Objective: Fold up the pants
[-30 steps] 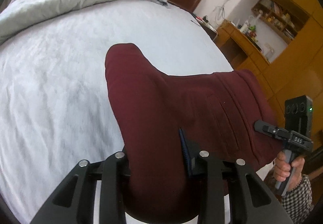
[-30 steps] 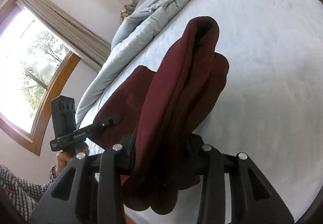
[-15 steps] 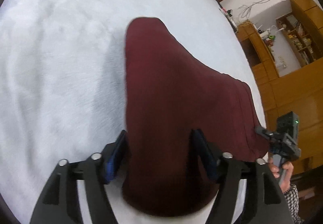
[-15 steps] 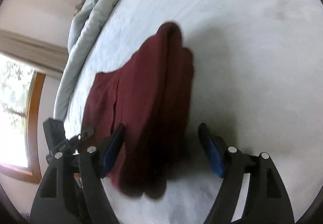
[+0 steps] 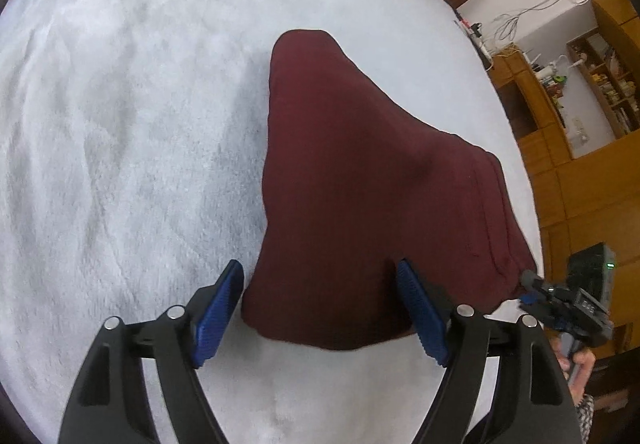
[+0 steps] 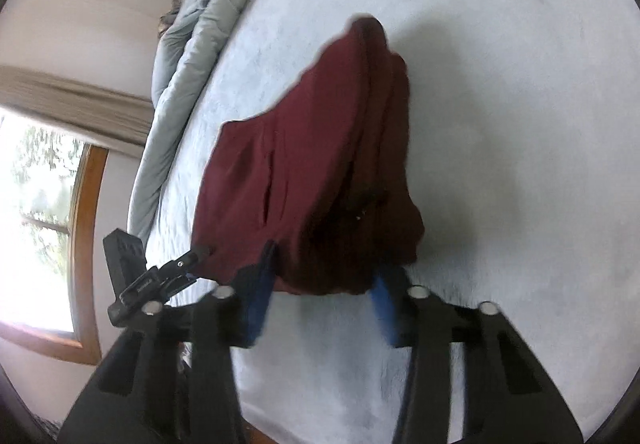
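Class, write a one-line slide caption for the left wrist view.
Left gripper open over folded maroon pants lying on a white bed, right gripper at their far edge.

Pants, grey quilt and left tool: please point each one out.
pants (image 5: pixel 360 180), left wrist view, middle of cloth.
grey quilt (image 6: pixel 188 44), right wrist view, bunched middle.
left tool (image 5: pixel 320 308), left wrist view, between its fingertips.
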Motion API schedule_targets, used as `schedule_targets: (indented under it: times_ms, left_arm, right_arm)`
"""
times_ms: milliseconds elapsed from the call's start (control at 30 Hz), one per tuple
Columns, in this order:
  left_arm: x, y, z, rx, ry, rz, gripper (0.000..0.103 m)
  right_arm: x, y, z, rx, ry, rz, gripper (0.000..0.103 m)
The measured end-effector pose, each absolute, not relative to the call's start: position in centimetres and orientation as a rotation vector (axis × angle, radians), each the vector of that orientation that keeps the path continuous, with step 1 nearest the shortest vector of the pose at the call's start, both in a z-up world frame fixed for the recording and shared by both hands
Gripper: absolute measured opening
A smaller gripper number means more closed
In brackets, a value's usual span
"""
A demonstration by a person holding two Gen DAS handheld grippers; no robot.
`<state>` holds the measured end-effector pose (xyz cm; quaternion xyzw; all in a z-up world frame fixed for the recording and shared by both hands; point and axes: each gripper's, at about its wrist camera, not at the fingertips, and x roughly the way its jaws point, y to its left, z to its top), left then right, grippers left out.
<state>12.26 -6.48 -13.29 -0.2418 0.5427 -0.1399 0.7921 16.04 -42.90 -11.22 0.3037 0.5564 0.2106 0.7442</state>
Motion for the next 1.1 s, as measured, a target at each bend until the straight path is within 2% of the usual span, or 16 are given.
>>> schedule_targets:
  times_ms: [100, 267, 333, 400, 467, 533, 600, 700, 800, 1100]
  left_arm:
    - [12.6, -7.6, -13.3, -0.474, 1.170, -0.296, 0.082]
    - [13.5, -8.9, -14.6, -0.449, 1.207, -0.284, 0.085]
    - [13.3, -9.0, -13.7, -0.433, 1.207, -0.268, 0.084]
    - [12.6, -9.0, -12.3, -0.392, 1.199, -0.240, 0.084]
    - [11.4, -9.1, -10.4, -0.345, 1.176, -0.211, 0.089]
    - [9.8, -9.4, -8.6, -0.303, 1.154, -0.187, 0.099]
    - [8.6, -9.5, -7.3, -0.288, 1.144, -0.200, 0.099]
    - [7.1, -9.3, -6.3, -0.270, 1.143, -0.177, 0.099]
    - [6.6, -9.9, -5.4, -0.268, 1.152, -0.179, 0.099]
    - [3.8, -9.1, -4.0, -0.236, 1.106, -0.129, 0.099]
  right_arm:
    - [16.4, -43.3, -11.0, 0.649, 1.229, 0.415, 0.032]
    - [15.8, -44.1, -13.5, 0.684, 1.282, 0.394, 0.033]
    - [15.3, -44.3, -12.6, 0.679, 1.261, 0.401, 0.045]
    - [14.8, -44.2, -11.3, 0.657, 1.228, 0.409, 0.046]
    - [14.2, -43.6, -9.7, 0.576, 1.208, 0.376, 0.054]
    - [12.9, -42.8, -8.0, 0.503, 1.190, 0.346, 0.069]
    - [11.7, -41.9, -6.6, 0.429, 1.183, 0.288, 0.083]
    - [10.6, -40.2, -5.4, 0.338, 1.179, 0.217, 0.094]
    - [9.8, -38.4, -4.7, 0.257, 1.189, 0.136, 0.097]
    - [8.6, -35.7, -4.3, 0.119, 1.255, 0.099, 0.097]
